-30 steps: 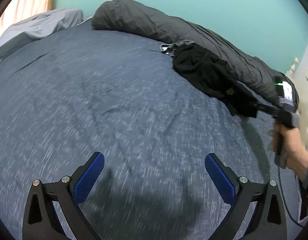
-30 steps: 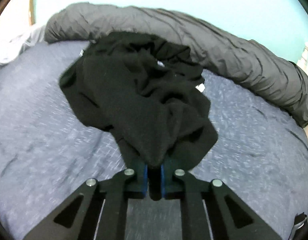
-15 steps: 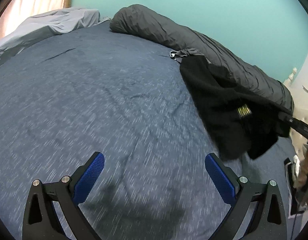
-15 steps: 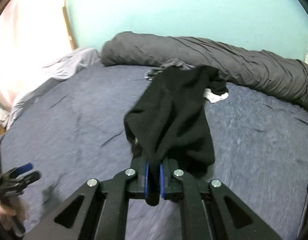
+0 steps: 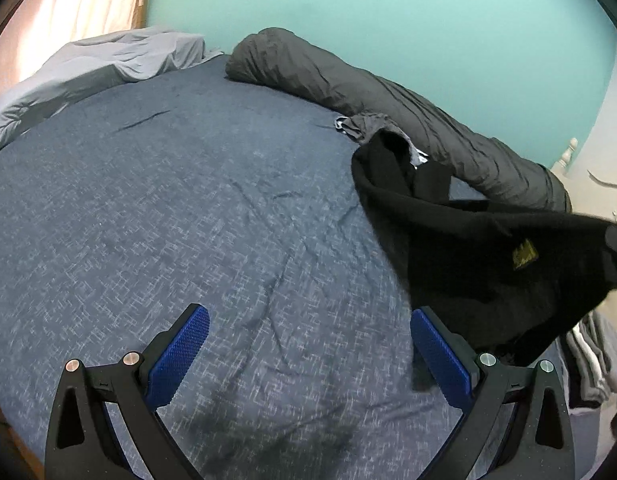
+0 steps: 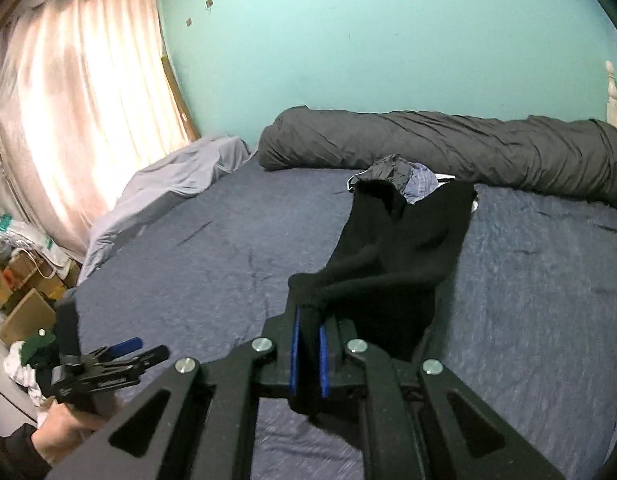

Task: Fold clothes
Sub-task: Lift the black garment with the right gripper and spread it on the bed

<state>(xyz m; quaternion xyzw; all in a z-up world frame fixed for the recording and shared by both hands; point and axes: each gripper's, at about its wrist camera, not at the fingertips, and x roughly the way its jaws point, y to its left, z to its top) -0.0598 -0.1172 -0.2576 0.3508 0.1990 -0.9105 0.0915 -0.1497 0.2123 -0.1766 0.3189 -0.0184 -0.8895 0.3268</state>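
A black garment (image 6: 404,248) with a small yellow label (image 5: 523,257) hangs stretched above the blue bedsheet (image 5: 188,220). My right gripper (image 6: 308,354) is shut on one bunched end of it, and its far end trails toward a small pile of grey and blue clothes (image 6: 404,174). In the left wrist view the black garment (image 5: 488,248) fills the right side, lifted off the bed. My left gripper (image 5: 308,354) is open over bare sheet with nothing between its blue pads, left of the garment. The left gripper (image 6: 142,350) also shows low at the left of the right wrist view.
A rolled dark grey duvet (image 5: 388,108) lies along the teal wall at the bed's far edge. A light grey sheet (image 5: 100,64) is heaped at the far left corner by the curtain (image 6: 76,100). Cardboard boxes (image 6: 24,304) and clutter stand on the floor beside the bed.
My right gripper has pulled the black garment up and back off the pile, stretching it out over the bed. The left gripper stays open and has tilted up a little.
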